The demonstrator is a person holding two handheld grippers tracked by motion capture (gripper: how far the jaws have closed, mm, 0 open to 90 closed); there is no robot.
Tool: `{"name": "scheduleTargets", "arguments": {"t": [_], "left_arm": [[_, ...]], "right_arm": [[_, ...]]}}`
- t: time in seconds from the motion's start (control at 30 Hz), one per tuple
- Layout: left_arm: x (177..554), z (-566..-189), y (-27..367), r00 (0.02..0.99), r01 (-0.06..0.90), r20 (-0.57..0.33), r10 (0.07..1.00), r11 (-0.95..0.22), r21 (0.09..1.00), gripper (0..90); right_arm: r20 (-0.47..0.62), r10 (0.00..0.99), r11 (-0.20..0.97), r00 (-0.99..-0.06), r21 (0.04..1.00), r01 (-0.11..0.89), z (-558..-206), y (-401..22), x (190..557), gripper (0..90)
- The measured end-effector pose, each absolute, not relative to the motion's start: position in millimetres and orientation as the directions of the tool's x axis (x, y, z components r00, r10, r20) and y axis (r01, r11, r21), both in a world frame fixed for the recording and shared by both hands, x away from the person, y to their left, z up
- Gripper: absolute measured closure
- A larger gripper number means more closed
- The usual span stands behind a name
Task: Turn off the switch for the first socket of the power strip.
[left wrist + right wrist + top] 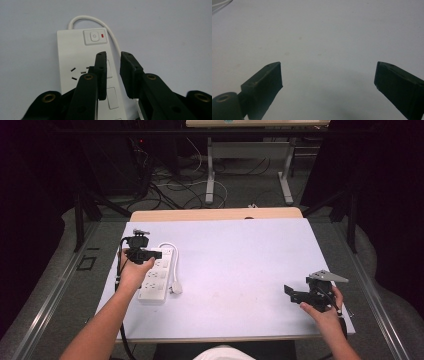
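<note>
We see bare forearms, a black left gripper with brass-ringed screw holes, and a black right gripper carrying a grey three-cornered plate.

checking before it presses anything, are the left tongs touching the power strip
Cannot tell. In the left gripper view the left tongs hang over the power strip, narrowly parted, but no contact or gap shows plainly.

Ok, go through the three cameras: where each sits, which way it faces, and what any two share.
High view: above the person's side, facing forward and down on the table; both forearms, left gripper, right gripper.
Left gripper view: rides the left gripper, looking down its nearly closed jaws at the white power strip.
Right gripper view: rides the right gripper, jaws wide over bare table.
Shared: high and left gripper views both show the power strip.
</note>
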State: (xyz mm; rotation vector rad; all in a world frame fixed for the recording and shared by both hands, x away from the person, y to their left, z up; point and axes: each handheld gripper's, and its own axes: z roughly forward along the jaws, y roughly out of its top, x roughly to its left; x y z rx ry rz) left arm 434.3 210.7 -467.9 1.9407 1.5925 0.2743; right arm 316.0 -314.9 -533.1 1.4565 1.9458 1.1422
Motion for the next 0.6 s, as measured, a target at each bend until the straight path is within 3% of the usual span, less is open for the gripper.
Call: {"name": "scheduleTargets", "arguments": {"t": [0.6], "left_arm": [[443.0,-481.1,208.7,0.226,0.845,-0.218,0.949,-0.08,0.529,88.2]], "right_arm": [[0.126,0.932,0.094,-0.339,0.822,0.562,-533.6,-315.2,316.3,7.6]]}}
